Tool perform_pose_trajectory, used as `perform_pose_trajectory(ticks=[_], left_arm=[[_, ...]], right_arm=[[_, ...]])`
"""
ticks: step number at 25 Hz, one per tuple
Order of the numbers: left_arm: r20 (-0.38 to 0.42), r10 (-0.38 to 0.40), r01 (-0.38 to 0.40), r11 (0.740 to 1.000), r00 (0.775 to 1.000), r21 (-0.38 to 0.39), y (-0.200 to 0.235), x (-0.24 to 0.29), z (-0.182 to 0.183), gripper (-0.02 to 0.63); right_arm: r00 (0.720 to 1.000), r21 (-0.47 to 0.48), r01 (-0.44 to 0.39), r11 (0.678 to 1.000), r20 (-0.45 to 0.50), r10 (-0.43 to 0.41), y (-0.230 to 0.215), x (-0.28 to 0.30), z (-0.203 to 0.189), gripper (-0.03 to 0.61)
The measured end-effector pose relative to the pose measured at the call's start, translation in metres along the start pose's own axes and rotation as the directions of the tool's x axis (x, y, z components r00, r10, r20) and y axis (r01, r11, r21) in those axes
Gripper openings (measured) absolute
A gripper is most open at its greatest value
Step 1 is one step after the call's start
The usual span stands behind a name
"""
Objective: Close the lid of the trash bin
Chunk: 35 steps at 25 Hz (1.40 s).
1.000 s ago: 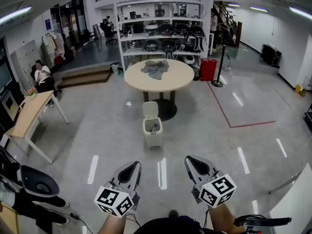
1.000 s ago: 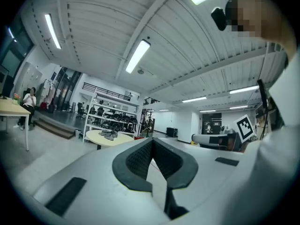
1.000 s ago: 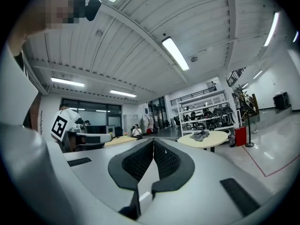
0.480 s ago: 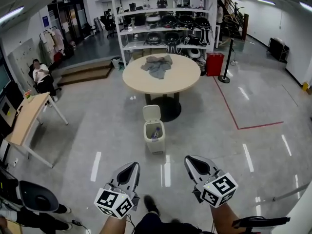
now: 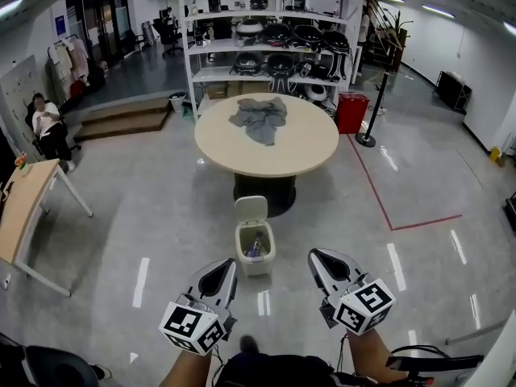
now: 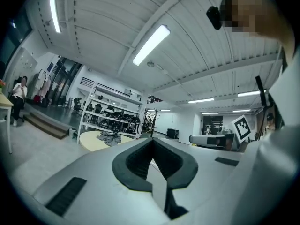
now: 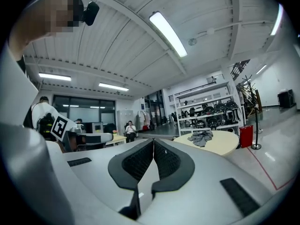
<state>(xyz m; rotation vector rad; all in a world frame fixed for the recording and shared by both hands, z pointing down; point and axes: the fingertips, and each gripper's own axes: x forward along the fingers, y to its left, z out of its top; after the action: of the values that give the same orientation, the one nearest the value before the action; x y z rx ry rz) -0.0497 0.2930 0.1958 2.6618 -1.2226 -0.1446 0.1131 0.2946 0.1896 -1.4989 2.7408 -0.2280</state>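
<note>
A small white trash bin [image 5: 255,251] stands on the floor just in front of the round table, its lid [image 5: 251,209] tipped up and back. A bottle-like item shows inside. My left gripper [image 5: 225,268] hangs below and left of the bin, jaws shut and empty. My right gripper [image 5: 317,258] is below and right of it, also shut and empty. Both point upward, so the gripper views show the left gripper [image 6: 151,143], the right gripper [image 7: 153,142], ceiling and far room, not the bin.
A round beige table [image 5: 267,136] with a grey cloth [image 5: 260,118] stands behind the bin. Shelving [image 5: 266,31] with dark gear is at the back. A wooden desk [image 5: 20,210] and a seated person [image 5: 44,122] are at left. Red floor tape [image 5: 379,200] runs at right.
The view has come closer to the bin and table; the bin now sits lower and nearer my grippers. Both grippers keep the same pose, shut.
</note>
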Motion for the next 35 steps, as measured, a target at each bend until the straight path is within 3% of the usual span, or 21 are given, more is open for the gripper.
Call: perform_pose_trajectory(ticks=[10, 26, 35], left_arm=[[-0.053, -0.022, 0.020, 0.999, 0.998, -0.030, 0.093, 0.092, 0.006, -0.009], [-0.048, 0.107, -0.107, 0.994, 0.993, -0.004, 0.171, 0.284, 0.018, -0.009], [-0.084, 0.124, -0.127, 0.991, 0.989, -0.034, 0.225, 0.348, 0.028, -0.009]], right_arm=[[0.999, 0.026, 0.017, 0.999, -0.044, -0.016, -0.058, 0.118, 0.000, 0.008], [0.985, 0.011, -0.172, 0.985, -0.024, 0.172, -0.216, 0.273, 0.034, 0.008], [0.984, 0.041, -0.163, 0.986, -0.068, 0.166, -0.262, 0.349, 0.034, 0.008]])
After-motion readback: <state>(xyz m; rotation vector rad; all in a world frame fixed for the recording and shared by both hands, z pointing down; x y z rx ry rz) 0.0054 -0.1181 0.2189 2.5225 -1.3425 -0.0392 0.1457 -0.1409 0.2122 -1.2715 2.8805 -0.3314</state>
